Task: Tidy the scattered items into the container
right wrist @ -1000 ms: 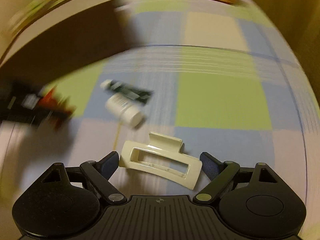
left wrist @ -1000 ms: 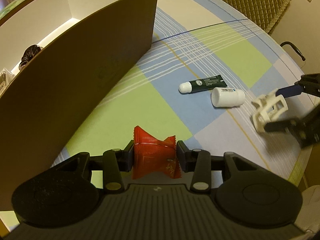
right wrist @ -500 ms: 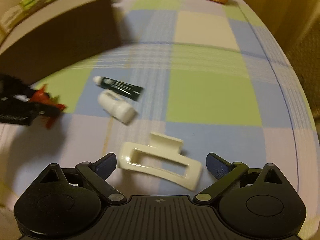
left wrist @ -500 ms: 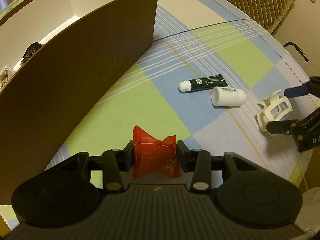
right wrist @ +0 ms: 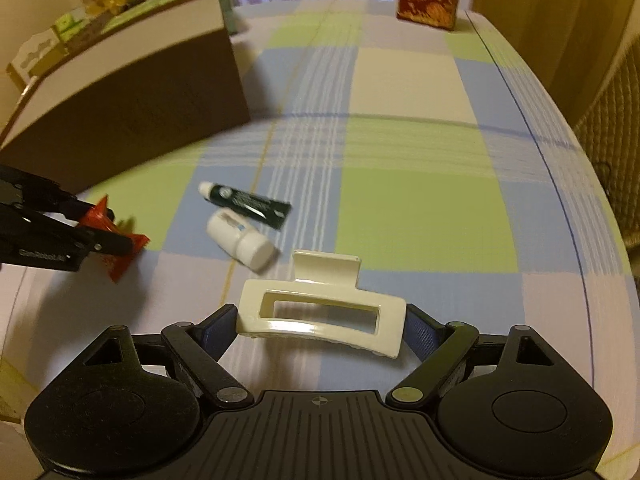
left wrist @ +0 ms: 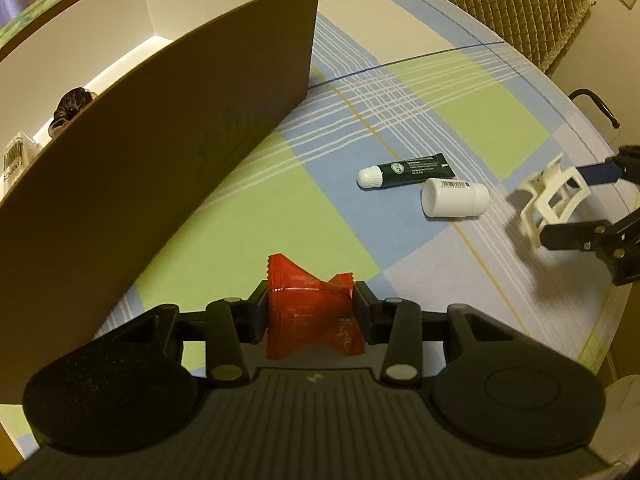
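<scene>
Red packet (left wrist: pixel 314 316) clenched in left gripper (left wrist: pixel 310 306); right gripper (right wrist: pixel 320 320) clasps white hair clip (right wrist: pixel 320 312).

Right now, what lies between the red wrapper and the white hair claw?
In the left wrist view, a dark green tube and a white bottle lie between them.

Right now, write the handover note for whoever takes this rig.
Left gripper: shut on the red packet, beside the box.
Right gripper: jaws touching both ends of the white clip; it looks held.
Tube and bottle lie on the tablecloth.
Done: a few small things already sit in the box.
Left: drop packet and clip in, then tube and bottle.
</scene>
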The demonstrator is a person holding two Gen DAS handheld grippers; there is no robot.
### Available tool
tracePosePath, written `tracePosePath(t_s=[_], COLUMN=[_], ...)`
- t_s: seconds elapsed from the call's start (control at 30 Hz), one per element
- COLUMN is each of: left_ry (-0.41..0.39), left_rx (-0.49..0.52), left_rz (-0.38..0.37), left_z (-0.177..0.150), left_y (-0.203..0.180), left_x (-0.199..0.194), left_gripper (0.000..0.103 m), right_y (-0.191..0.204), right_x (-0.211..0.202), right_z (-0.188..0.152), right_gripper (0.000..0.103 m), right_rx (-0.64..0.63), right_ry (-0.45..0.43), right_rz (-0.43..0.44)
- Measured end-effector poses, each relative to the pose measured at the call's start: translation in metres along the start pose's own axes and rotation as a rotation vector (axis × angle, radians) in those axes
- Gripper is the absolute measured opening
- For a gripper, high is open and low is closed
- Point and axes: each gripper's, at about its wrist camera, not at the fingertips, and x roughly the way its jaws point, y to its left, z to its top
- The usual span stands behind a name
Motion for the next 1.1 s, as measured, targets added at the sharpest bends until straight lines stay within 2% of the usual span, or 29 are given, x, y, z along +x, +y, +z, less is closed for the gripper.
tracePosePath(t_s=[0.33,0.5,0.53,0.6,0.63,0.7,0.8,0.9,1.0,1.1], left_ry=[-0.047,-0.057,-0.051,-0.049,-0.05,-0.038,-0.017,-0.007,-0.01,-0.008], left_rx=[-0.041,-0.069,-0.075,-0.089,-0.099,-0.107,-0.113,-0.119,-0.097,-0.12], left_rz=[0.022,0.033,0.028,0.013,0.013,0.034,0.084,0.093,0.111,0.102], left_z=[0.002,0.0,-0.002,-0.006,-0.007,-0.009,-0.011,-0.014,-0.018,-0.019], left_y=[0.006,0.01,0.011,0.011,0.01,0.008,0.004,0.003,0.003,0.006], left_x=[-0.024,-0.031,-0.03,-0.027,-0.025,-0.017,-0.005,0.001,0.003,0.0], left_gripper=[0.027,0.027,0.03,0.056,0.061,0.063,0.063,0.058,0.043,0.04], right_y=[0.016,0.028,0.029,0.032,0.033,0.033,0.032,0.027,0.021,0.016], right_x=[-0.015,-0.012,-0.011,-0.009,-0.008,-0.007,-0.008,-0.009,-0.01,-0.011], right_z=[0.03,0.04,0.04,0.042,0.042,0.042,0.04,0.039,0.036,0.034], right_gripper=[0.089,0.089,0.089,0.089,0.089,0.089,0.089,0.089,0.089,0.089], right_rx=[-0.089,-0.144,-0.15,-0.158,-0.16,-0.163,-0.164,-0.158,-0.145,-0.135], right_ry=[-0.088,-0.099,-0.099,-0.097,-0.094,-0.087,-0.082,-0.079,-0.075,-0.074], right_rz=[0.082,0.118,0.123,0.132,0.137,0.142,0.143,0.138,0.13,0.126])
